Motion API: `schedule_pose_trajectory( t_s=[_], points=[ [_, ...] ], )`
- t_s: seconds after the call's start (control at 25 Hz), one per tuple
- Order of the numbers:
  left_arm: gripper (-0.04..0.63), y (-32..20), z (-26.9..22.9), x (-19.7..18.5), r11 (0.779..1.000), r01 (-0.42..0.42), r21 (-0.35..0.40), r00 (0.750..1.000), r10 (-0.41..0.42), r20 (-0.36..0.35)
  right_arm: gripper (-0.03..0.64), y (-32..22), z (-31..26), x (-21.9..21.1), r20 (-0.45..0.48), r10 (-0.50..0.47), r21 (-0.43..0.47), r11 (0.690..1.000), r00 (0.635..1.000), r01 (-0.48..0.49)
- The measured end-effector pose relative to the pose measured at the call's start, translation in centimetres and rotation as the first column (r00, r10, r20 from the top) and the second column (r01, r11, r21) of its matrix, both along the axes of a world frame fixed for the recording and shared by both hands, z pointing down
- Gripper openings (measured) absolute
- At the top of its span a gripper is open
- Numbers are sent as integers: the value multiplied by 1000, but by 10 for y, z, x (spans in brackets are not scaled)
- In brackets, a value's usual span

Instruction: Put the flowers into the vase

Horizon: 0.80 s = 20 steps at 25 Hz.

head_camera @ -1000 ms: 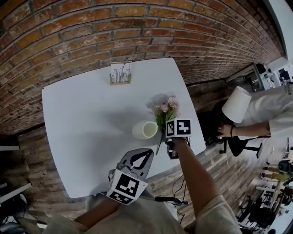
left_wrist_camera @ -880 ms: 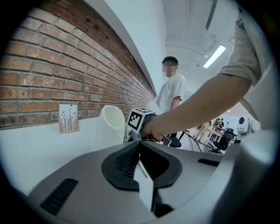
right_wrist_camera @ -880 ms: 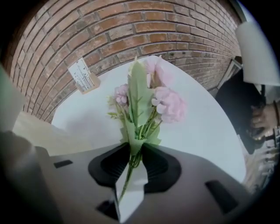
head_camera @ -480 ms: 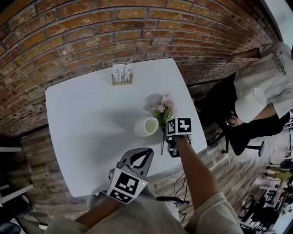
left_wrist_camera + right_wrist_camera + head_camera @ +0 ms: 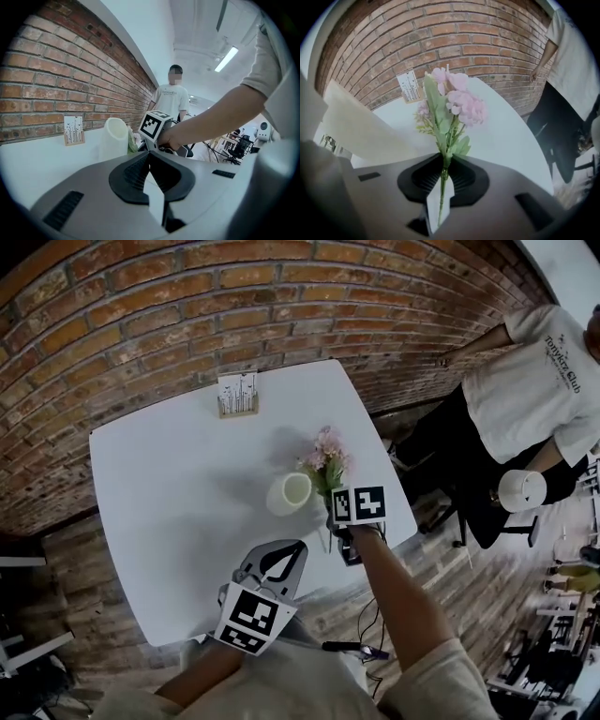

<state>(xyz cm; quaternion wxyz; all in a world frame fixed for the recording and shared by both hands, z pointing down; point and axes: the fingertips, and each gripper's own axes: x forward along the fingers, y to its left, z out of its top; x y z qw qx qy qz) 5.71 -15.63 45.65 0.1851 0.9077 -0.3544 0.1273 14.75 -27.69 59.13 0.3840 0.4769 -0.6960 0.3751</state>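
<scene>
The right gripper (image 5: 442, 182), whose jaws have just been closing, is clamped on the green stem of the pink flowers (image 5: 452, 101) and holds them upright just beside the white vase (image 5: 289, 493), which stands near the middle of the white table (image 5: 169, 493). The left gripper (image 5: 149, 157) hovers at the table's near edge with its jaws pressed together on nothing.
</scene>
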Motion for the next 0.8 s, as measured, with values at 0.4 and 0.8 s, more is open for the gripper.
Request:
schedule_pose_trajectory(
  t_s=[0.4,0.8],
  points=[
    [9,0,-5,-4,1000,3,24,1000,-3,21,49,12,-54,9,63,53,178,982,997,-63],
    [9,-10,-15,-7,998,15,56,1000,-17,22,49,21,-122,-2,123,34,402,912,992,-81]
  ],
)
